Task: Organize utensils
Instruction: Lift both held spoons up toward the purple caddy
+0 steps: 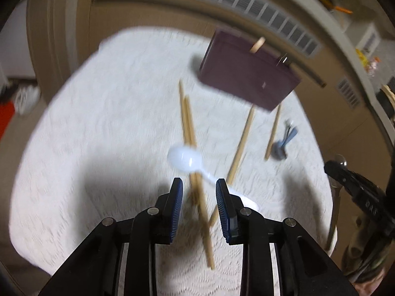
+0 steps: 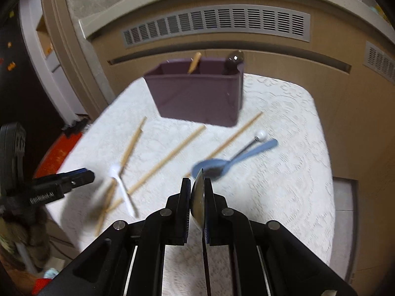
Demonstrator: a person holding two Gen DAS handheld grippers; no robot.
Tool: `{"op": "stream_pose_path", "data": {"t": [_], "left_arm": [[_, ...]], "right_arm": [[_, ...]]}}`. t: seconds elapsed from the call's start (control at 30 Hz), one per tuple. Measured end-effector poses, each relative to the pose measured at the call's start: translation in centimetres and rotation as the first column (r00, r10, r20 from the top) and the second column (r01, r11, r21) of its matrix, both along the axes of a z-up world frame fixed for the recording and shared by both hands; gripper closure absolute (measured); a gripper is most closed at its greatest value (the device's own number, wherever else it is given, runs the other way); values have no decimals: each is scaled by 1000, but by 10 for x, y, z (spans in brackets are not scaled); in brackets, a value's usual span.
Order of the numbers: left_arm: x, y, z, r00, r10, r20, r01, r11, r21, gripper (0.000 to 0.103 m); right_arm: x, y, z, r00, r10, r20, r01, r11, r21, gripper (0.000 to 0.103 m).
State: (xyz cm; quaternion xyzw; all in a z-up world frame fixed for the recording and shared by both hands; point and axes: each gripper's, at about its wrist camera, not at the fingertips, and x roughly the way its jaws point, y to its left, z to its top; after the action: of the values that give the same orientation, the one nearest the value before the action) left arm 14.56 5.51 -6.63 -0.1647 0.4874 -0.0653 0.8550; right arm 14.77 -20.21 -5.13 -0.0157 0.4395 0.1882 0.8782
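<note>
right wrist view has the right gripper [image 2: 197, 187] with its fingers pinched on a metal spoon [image 2: 198, 201], edge-on, long axis running along the fingers, bowl tip toward the purple organizer [image 2: 197, 96] at the far edge of the white tablecloth [image 2: 284, 172]. left gripper [image 1: 199, 197] hovers, fingers spread and holding nothing, astride a pair of wooden chopsticks [image 1: 188, 133] whose length runs away from the camera, a white plastic spoon [image 1: 185, 159] lying crosswise. writing on its body is too blurred to read; more chopsticks and a blue spoon [image 2: 222, 165] lie between.
</note>
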Motion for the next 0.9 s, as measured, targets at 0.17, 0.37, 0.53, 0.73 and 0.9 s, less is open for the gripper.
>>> {"op": "stream_pose_path", "data": {"t": [0.17,0.37,0.53,0.73,0.9], "left_arm": [[16,-9,-20,996,42,-76,-44,999,-32,64],[49,-17,-24,990,123,-68,-121,992,35,61],[63,-21,-25,993,118,-22,-115,987,112,65],[45,-22,-18,997,42,60,-50,989,137,68],[13,-26,6,985,-35,170,6,986,170,68]], "right_arm": [[-10,8,-16,1000,18,-12,-18,1000,-9,94],[-20,13,-23,1000,25,-4,-25,999,-30,94],[-23,12,-26,1000,28,-11,-29,999,-26,94],[-21,5,-20,999,46,-14,-46,999,10,91],[-26,15,-30,983,174,-62,-174,985,-2,76]]}}
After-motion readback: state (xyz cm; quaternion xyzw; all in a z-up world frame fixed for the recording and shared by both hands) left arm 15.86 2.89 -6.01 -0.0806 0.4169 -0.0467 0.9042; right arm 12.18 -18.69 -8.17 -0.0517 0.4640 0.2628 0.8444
